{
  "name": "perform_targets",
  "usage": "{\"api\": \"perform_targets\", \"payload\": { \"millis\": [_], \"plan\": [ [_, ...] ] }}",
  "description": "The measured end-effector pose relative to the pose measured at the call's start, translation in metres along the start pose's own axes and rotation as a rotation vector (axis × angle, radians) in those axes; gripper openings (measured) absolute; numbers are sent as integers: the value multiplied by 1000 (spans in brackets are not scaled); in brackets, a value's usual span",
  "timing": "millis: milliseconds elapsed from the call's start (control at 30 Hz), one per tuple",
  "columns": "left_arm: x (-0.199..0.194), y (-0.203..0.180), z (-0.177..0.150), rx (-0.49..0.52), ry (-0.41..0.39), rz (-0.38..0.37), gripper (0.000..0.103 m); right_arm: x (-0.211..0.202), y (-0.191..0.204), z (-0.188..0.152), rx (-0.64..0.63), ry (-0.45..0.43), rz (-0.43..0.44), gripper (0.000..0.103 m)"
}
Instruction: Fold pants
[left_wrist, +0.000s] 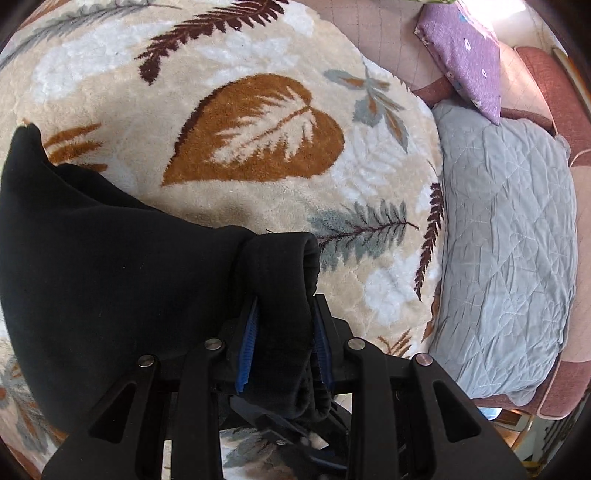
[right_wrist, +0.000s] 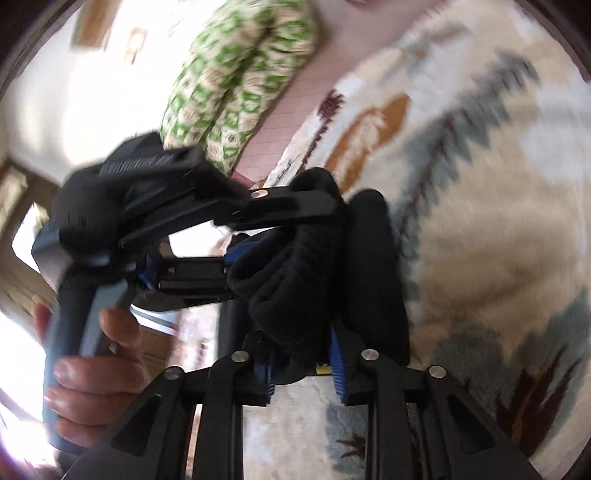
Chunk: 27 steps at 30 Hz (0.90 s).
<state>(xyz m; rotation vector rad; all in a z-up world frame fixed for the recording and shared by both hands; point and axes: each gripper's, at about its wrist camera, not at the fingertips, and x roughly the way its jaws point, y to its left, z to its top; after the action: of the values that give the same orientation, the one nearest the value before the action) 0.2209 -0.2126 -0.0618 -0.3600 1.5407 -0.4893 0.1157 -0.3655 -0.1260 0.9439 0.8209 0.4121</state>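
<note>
The black pants (left_wrist: 110, 266) hang lifted above the leaf-patterned blanket (left_wrist: 258, 129). My left gripper (left_wrist: 284, 343) is shut on a thick bunched edge of the pants, which drape away to the left. In the blurred right wrist view my right gripper (right_wrist: 303, 365) is shut on another bunch of the black pants (right_wrist: 314, 280). The left gripper (right_wrist: 280, 229) shows there too, held in a hand (right_wrist: 92, 373), clamped on the same bunch close beside mine.
A grey quilted pillow (left_wrist: 509, 236) lies right of the blanket, with a purple pillow (left_wrist: 465, 55) behind it. Pink bed sheet (left_wrist: 388, 40) shows at the edge. A green-patterned cushion (right_wrist: 236, 81) lies beyond the blanket in the right wrist view.
</note>
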Motion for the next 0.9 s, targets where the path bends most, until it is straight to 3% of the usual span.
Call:
{"api": "perform_targets", "payload": {
  "millis": [33, 200, 367, 467, 533, 633, 800, 900],
  "plan": [
    [-2, -2, 0, 6, 2, 2, 29, -2, -2, 0, 18, 6, 18, 26],
    [-26, -1, -5, 14, 7, -9, 29, -26, 8, -1, 2, 18, 33, 51],
    [-73, 9, -20, 46, -51, -50, 29, -72, 19, 8, -15, -60, 40, 52],
    [-92, 25, -38, 22, -95, -89, 49, -86, 27, 23, -35, -86, -4, 63],
    [-95, 34, -54, -9, -117, -126, 51, -78, 34, 39, -57, -67, -33, 66],
    [-78, 46, -82, -92, -97, -244, 51, -53, 39, 54, -82, 15, -86, 67],
    [-40, 65, -100, -342, -99, -480, 51, -12, 42, 74, -138, 122, -182, 67],
    [-28, 73, -98, -461, -135, -540, 51, 5, 39, 80, -143, 180, -186, 67]
  ]
}}
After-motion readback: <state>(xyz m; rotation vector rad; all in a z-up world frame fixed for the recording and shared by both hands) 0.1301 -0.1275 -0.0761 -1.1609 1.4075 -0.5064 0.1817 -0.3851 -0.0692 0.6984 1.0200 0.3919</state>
